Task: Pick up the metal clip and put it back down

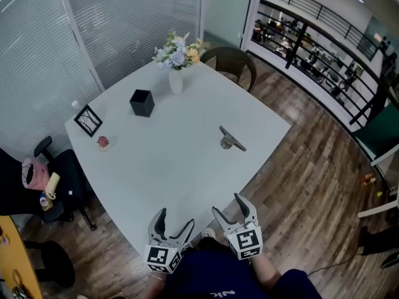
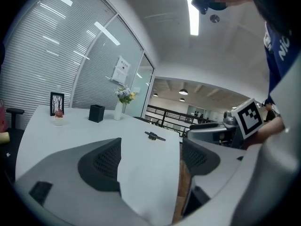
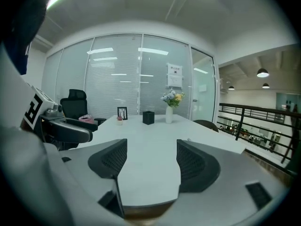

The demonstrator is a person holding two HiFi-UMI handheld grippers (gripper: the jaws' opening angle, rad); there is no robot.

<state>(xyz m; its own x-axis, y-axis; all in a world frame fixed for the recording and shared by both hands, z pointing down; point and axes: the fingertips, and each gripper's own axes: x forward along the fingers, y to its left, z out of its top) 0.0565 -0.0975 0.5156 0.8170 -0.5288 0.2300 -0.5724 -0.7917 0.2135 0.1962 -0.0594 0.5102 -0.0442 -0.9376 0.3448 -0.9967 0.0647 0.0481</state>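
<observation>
The metal clip lies on the white table, right of its middle; in the left gripper view the clip is a small dark shape far ahead. Both grippers hang at the table's near edge, close to the person's body. My left gripper is open with nothing between its fingers, and only the tabletop shows in the gap. To its right, my right gripper is also open and empty, facing along the table. The clip does not show in the right gripper view.
A black square cup, a white vase of flowers, a small picture frame and a little pink potted plant stand on the far and left parts of the table. A brown chair stands behind it, a black office chair at the left.
</observation>
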